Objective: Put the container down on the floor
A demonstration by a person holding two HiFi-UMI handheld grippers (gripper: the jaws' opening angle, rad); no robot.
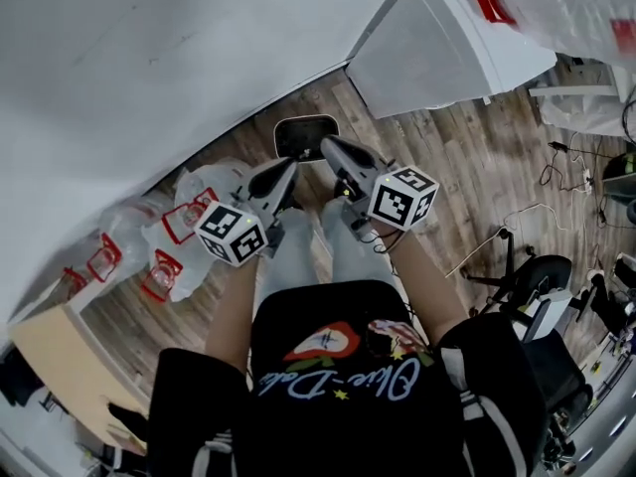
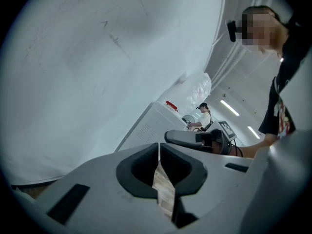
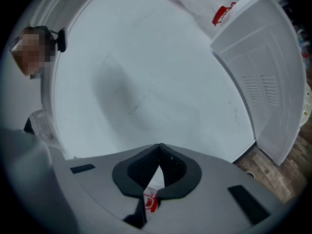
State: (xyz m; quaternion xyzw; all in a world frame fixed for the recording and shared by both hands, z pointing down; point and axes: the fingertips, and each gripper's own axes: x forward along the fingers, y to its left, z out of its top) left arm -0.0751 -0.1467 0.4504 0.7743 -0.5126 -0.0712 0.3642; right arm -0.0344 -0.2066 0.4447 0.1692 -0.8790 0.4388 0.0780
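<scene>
A dark container with a pale rim [image 1: 304, 135] rests on the wood floor by the white wall, just beyond both gripper tips. My left gripper [image 1: 288, 169] is shut with nothing between its fingers; in the left gripper view its jaws [image 2: 159, 147] meet edge to edge. The right gripper [image 1: 329, 148] is likewise shut and empty, jaws [image 3: 159, 150] closed in the right gripper view. Both hang above the floor in front of the person's legs, tips near the container, touching nothing. From the left gripper view the right gripper [image 2: 195, 138] shows side on.
Several clear plastic containers with red latches [image 1: 189, 222] lie on the floor at the left. A white cabinet [image 1: 447, 43] stands at the right against the wall [image 1: 149, 58]. Cables and a stand [image 1: 527, 266] clutter the far right. A second person [image 2: 204, 115] stands far off.
</scene>
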